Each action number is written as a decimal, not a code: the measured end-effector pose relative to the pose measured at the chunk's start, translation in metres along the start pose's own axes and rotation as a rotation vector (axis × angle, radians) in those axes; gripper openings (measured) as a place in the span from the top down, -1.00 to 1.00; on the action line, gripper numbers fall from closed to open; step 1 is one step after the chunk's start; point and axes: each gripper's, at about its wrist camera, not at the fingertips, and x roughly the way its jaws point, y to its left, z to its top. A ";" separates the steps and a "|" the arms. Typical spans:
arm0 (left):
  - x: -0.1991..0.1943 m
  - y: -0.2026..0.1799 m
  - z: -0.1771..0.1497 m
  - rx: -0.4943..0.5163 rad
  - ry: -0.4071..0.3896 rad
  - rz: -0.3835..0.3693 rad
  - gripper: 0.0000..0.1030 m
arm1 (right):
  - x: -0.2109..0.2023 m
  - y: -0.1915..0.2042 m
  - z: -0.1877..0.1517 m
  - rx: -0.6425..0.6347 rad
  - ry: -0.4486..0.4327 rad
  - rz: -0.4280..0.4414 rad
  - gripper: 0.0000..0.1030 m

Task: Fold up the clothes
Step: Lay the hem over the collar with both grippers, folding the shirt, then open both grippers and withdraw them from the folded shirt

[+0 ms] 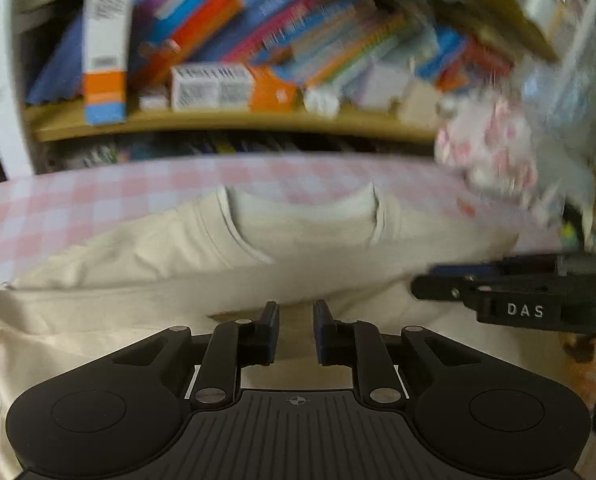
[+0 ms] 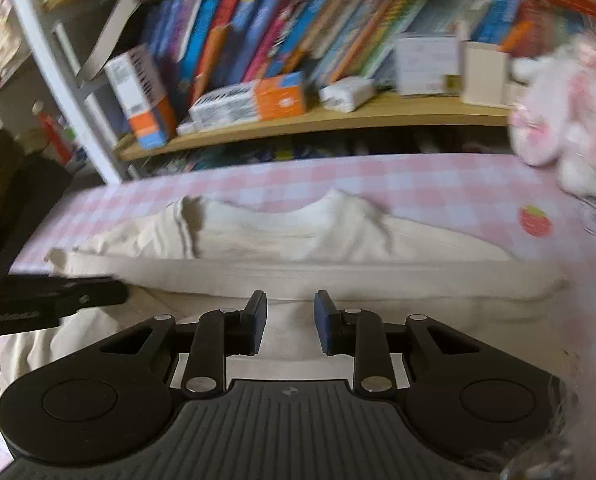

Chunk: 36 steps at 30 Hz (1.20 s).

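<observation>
A cream T-shirt (image 1: 298, 240) lies on the pink checked cloth (image 1: 78, 196), its collar toward the shelves and a folded band of fabric across its near part. My left gripper (image 1: 296, 312) hovers open over the shirt's near fold, nothing between its blue-padded fingers. My right gripper (image 2: 290, 304) is open too, over the same shirt (image 2: 298, 236) near its folded edge. Each gripper shows in the other's view: the right one (image 1: 422, 286) at the right edge of the left wrist view, the left one (image 2: 118, 290) at the left edge of the right wrist view. Both frames are blurred.
A wooden shelf (image 1: 238, 122) with leaning books and small boxes runs behind the table. A pink and white plush toy (image 2: 570, 120) sits at the table's far right. A strawberry print (image 2: 535, 221) marks the cloth. A white shelf post (image 2: 70, 92) stands at the left.
</observation>
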 end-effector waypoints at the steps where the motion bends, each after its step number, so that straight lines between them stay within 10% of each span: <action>1: 0.006 0.000 -0.001 0.009 0.024 0.010 0.67 | 0.005 0.001 -0.002 -0.010 0.018 -0.003 0.53; 8: 0.026 0.026 0.023 -0.014 0.037 0.101 0.67 | 0.031 0.001 0.003 -0.080 0.064 -0.031 0.62; 14: 0.001 0.085 0.055 -0.182 -0.115 0.245 0.61 | 0.023 -0.044 0.057 0.045 -0.157 -0.186 0.57; 24: -0.046 0.027 -0.040 0.067 0.076 -0.100 0.60 | -0.039 -0.046 -0.020 -0.157 0.010 0.046 0.57; 31: -0.022 0.040 -0.011 -0.053 0.001 0.009 0.61 | -0.013 -0.019 -0.039 -0.203 0.133 0.074 0.52; 36: -0.007 0.059 0.028 -0.184 -0.116 0.120 0.60 | 0.009 -0.040 0.034 -0.037 -0.078 -0.056 0.54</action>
